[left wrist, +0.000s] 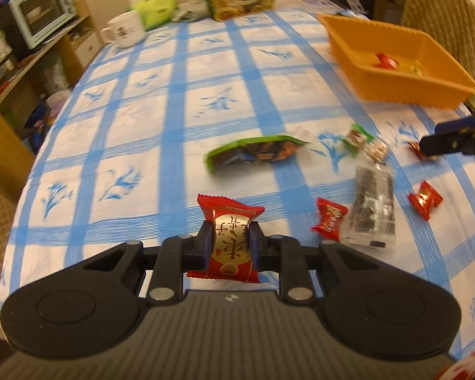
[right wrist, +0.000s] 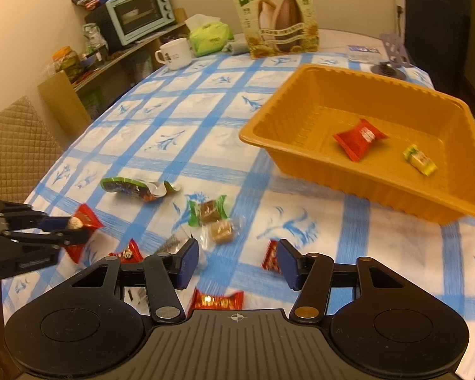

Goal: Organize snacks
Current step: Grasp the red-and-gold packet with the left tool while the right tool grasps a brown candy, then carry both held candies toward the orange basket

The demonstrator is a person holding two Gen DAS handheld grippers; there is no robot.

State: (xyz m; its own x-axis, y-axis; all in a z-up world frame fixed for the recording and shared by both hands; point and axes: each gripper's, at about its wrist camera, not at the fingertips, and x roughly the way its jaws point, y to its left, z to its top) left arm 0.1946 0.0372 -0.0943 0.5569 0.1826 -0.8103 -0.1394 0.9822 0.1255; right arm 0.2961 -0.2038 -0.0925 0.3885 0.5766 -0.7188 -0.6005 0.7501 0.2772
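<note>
Red snack packet (left wrist: 230,240) clamped above open tablecloth (left wrist: 161,120).

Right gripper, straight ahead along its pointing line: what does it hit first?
Probably the small clear-wrapped brown candy on the blue-checked tablecloth, beyond the open right gripper. Depth is unclear; the red candy wrapper lies below and nearer.

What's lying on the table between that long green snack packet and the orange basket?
Nothing: in the right wrist view, only bare blue-checked tablecloth lies between the green packet and the orange basket. The other sweets lie nearer the camera.
</note>
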